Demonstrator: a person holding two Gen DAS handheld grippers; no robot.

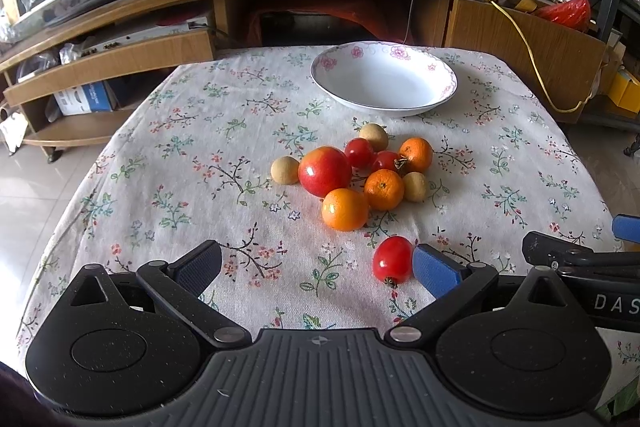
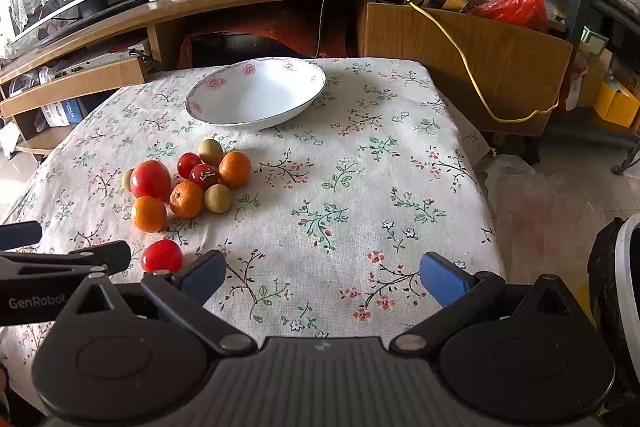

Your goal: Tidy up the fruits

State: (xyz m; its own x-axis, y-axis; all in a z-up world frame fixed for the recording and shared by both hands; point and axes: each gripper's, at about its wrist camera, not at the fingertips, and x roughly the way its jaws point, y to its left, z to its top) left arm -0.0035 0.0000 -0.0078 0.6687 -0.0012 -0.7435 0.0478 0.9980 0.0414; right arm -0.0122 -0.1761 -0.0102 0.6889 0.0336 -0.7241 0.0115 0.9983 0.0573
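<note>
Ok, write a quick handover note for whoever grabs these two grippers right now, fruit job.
Left gripper: open, empty, low over the table.
Right gripper: open, empty, beside it.
Bowl: at the far side, nothing in it.
Fruit: apple, three oranges, three pale round fruits and two small red ones clustered mid-table; a stray red fruit sits by the left gripper's right finger.
Done: nothing in the bowl yet.
Left: all the fruit; the stray one is probably the easiest start.

Clustered apple [image 1: 324, 171], oranges [image 1: 344, 209], tomatoes [image 1: 359, 152] and longans [image 1: 284, 169] lie before an empty floral bowl [image 1: 384, 79].
</note>
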